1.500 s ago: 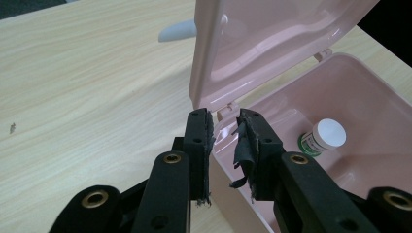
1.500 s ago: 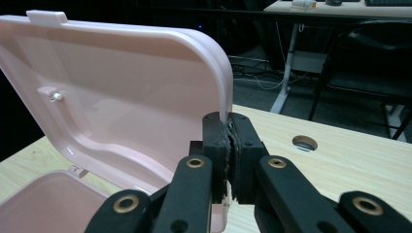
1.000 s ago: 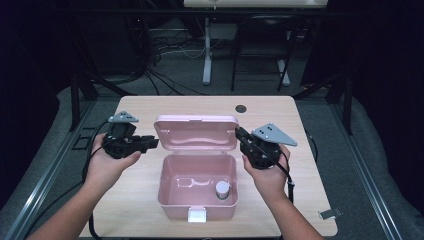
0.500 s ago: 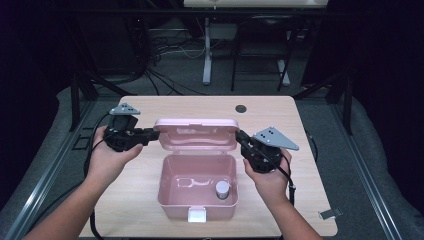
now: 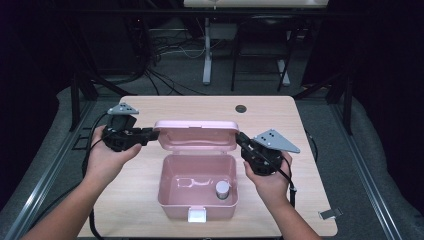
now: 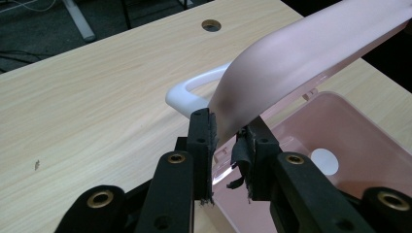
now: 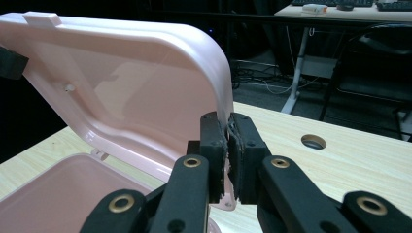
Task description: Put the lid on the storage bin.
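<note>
A pink plastic box (image 5: 170,200) stands open in the middle of the table, its lid (image 5: 195,134) raised upright at the back. Inside lie a small silver-white cylinder (image 5: 222,189) and a clear item (image 5: 192,182). A white latch (image 5: 197,215) sits on the front wall. My left gripper (image 5: 152,134) holds the lid's left end; the lid (image 6: 301,53) corner sits between its jaws (image 6: 226,136), which have just been opening slightly. My right gripper (image 5: 240,137) is shut on the lid's right edge (image 7: 227,141). The lid's white handle (image 6: 187,92) shows behind it.
The wooden table (image 5: 310,150) has a round cable hole (image 5: 241,108) at the back and a small metal clip (image 5: 330,214) near its front right corner. Bare wood lies on both sides of the box. Behind the table stand dark desk legs and floor cables.
My left hand has shifted slightly toward the back at the lid's left end. The lid, the box and my right gripper stay as they were.
</note>
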`<state>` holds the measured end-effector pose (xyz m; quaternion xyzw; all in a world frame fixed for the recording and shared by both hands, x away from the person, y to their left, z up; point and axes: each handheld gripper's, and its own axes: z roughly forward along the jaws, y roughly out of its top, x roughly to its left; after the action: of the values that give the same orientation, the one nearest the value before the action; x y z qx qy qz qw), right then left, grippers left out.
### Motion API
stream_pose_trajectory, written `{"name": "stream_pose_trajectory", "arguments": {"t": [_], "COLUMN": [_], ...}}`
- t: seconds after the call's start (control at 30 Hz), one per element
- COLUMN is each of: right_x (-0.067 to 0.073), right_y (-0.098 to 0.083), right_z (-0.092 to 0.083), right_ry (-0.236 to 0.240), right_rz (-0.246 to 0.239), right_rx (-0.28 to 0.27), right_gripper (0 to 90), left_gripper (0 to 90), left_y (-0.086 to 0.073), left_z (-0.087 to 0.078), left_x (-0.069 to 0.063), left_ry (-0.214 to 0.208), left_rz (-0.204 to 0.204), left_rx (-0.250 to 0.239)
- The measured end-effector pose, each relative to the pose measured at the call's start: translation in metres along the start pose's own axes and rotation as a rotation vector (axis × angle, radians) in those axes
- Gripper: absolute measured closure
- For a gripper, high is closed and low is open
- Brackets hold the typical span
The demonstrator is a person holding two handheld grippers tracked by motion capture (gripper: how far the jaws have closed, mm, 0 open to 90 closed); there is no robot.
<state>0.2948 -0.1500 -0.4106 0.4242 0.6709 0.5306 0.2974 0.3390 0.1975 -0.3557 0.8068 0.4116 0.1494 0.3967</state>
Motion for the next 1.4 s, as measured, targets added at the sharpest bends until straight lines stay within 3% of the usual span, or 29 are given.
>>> {"name": "stream_pose_trajectory", "arguments": {"t": [0.2,0.83,1.4], "right_x": [0.001,0.001,0.002], "right_y": [-0.002,-0.008,-0.01], "right_z": [-0.003,-0.01,-0.019], "right_ry": [0.007,0.04,0.073], "right_rz": [0.007,0.018,0.022], "right_rx": [-0.001,0.028,0.042], "right_gripper": [84.6,82.2,80.5], "left_gripper": [80.4,82.2,81.7], "left_y": [-0.004,-0.011,-0.017], "left_z": [0.0,-0.005,-0.009], "left_x": [-0.007,-0.009,-0.009], "left_ry": [0.031,-0.008,-0.046], "left_rz": [0.016,0.044,0.102], "left_rx": [-0.006,0.031,0.034]}}
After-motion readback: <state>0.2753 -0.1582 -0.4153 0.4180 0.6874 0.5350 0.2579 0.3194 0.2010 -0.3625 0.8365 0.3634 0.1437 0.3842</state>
